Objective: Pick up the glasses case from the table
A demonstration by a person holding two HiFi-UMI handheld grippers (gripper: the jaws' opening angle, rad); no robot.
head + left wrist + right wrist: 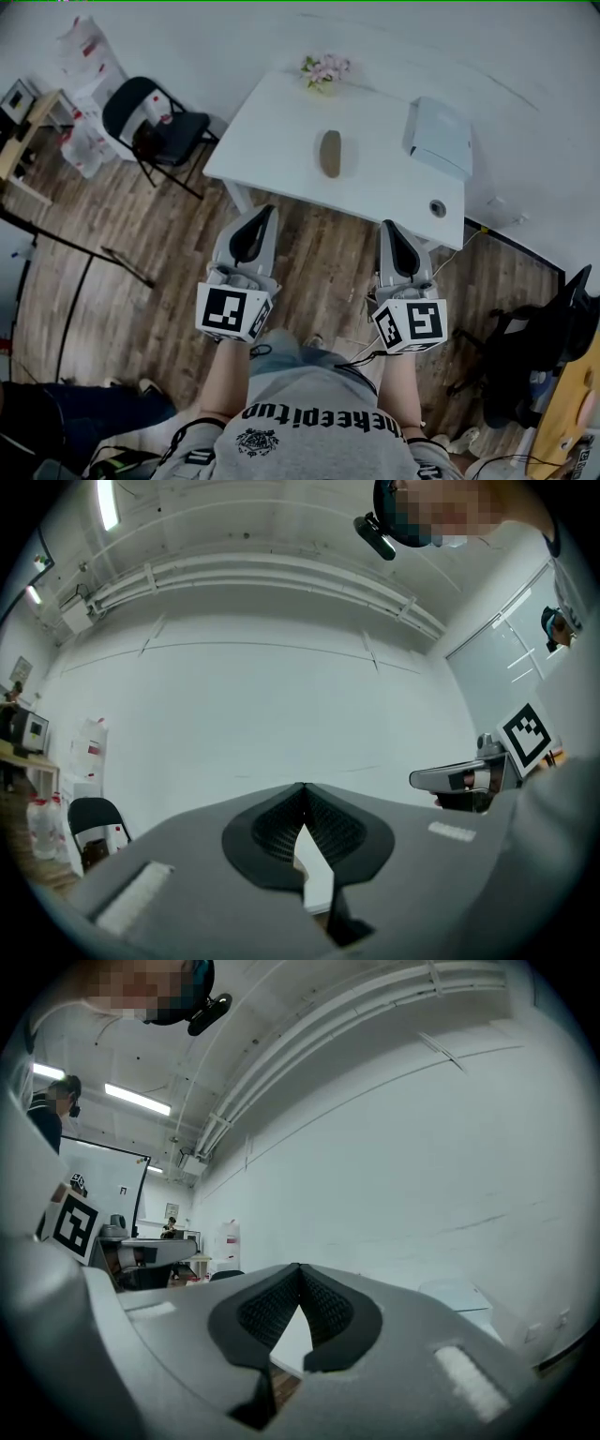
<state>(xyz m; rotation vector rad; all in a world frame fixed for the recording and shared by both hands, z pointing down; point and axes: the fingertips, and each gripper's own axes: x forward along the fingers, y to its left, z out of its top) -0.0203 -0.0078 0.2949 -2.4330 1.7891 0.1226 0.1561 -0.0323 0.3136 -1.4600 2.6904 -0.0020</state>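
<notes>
A brown oval glasses case lies near the middle of the white table in the head view. Both grippers hang over the wooden floor, short of the table's near edge and pointing toward it. My left gripper is shut and holds nothing; its tips meet in the left gripper view. My right gripper is shut too, with nothing between its jaws. The case does not show in either gripper view.
On the table stand a small pot of pink flowers at the far edge, a grey box at the right and a small round thing near the right corner. A black folding chair stands left of the table.
</notes>
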